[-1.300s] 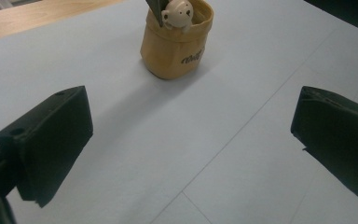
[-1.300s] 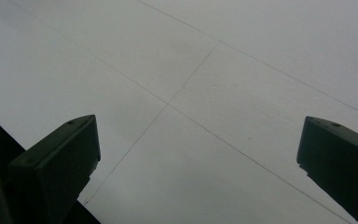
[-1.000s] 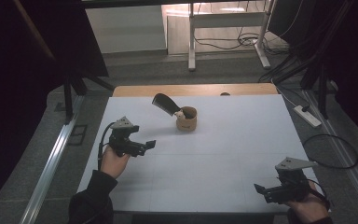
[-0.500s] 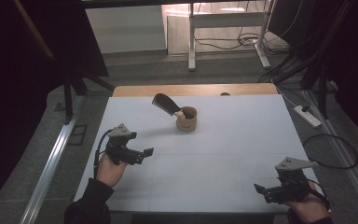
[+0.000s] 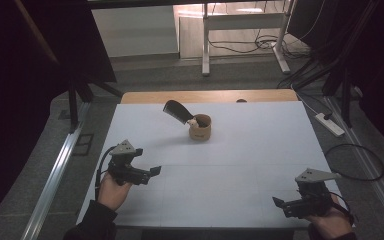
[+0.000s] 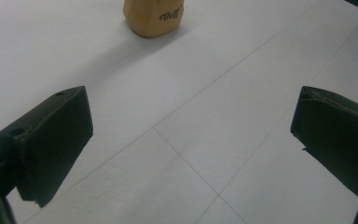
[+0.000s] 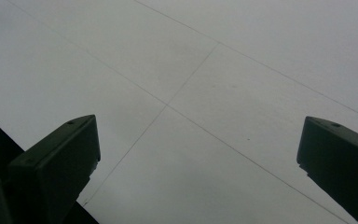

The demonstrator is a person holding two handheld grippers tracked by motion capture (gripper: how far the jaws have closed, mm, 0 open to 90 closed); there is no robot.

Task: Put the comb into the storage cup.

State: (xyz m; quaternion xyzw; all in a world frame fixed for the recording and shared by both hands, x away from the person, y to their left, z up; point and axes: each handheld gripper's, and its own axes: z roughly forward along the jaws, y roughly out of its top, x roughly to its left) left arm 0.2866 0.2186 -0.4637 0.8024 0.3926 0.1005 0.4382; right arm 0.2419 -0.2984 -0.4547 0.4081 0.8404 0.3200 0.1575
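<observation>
Since the earlier frames, left gripper [image 5: 152,171] has drawn back toward the near edge, from mid-left of the table [image 5: 260,150] to about 8 o'clock; right gripper [image 5: 279,204] has not shifted, sitting at roughly 5 o'clock by the near right corner.

Right gripper: jaws spread wide, nothing between them, bare white surface below in the right gripper view.

Left gripper: also released, jaws wide apart and empty, pointing toward the table's centre. Its own view catches the base of the tan cup [image 6: 154,17] ahead at 12 o'clock (dark lettering on the side, illegible).

Tan cup stands upright near the far edge, about 12 o'clock, well apart from both grippers. Black comb-like tool [image 5: 177,111] leans out of the cup toward 10 o'clock, with something small and white at the rim.
</observation>
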